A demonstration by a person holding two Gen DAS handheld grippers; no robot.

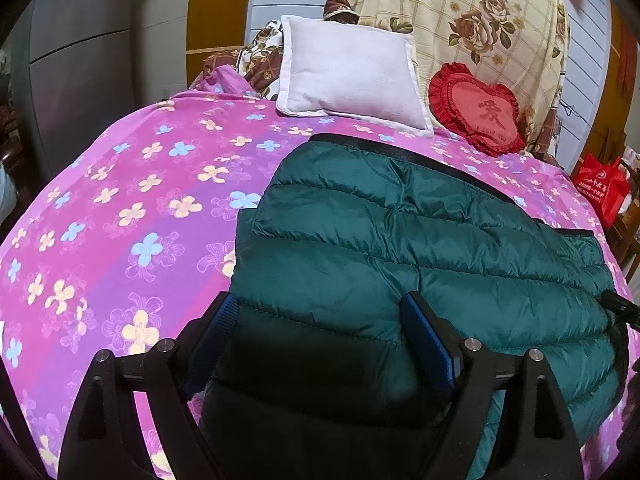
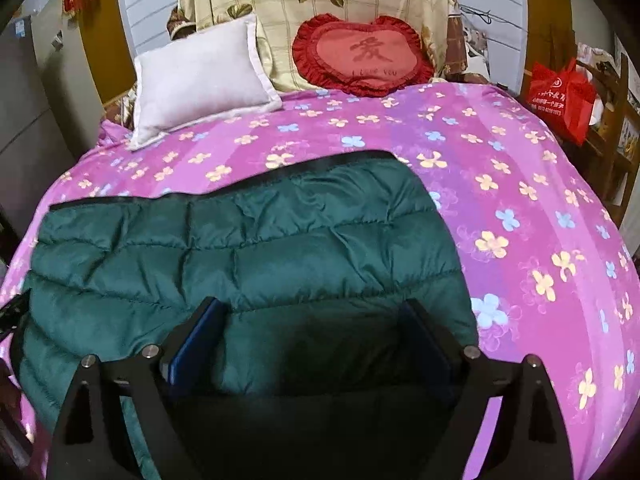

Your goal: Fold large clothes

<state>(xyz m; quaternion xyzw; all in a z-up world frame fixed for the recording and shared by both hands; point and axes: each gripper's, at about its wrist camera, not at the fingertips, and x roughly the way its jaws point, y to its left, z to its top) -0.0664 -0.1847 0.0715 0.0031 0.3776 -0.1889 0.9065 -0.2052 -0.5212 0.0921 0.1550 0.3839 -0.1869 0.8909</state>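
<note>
A dark green quilted puffer jacket (image 1: pixel 420 240) lies folded flat on the pink flowered bedspread (image 1: pixel 120 208), black trim along its far edge. My left gripper (image 1: pixel 320 312) is open, its fingers wide apart over the jacket's near left part. In the right wrist view the same jacket (image 2: pixel 248 240) fills the lower left, and my right gripper (image 2: pixel 312 312) is open over its near right part. Neither gripper holds any fabric. The tip of the right gripper (image 1: pixel 620 308) shows at the right edge of the left wrist view.
A white pillow (image 1: pixel 352 76) and a red heart cushion (image 1: pixel 476 108) lie at the head of the bed against a cream rose-print cloth (image 1: pixel 460 8). A red bag (image 2: pixel 560 96) sits on wooden furniture to the right. A grey cabinet (image 1: pixel 80 80) stands left.
</note>
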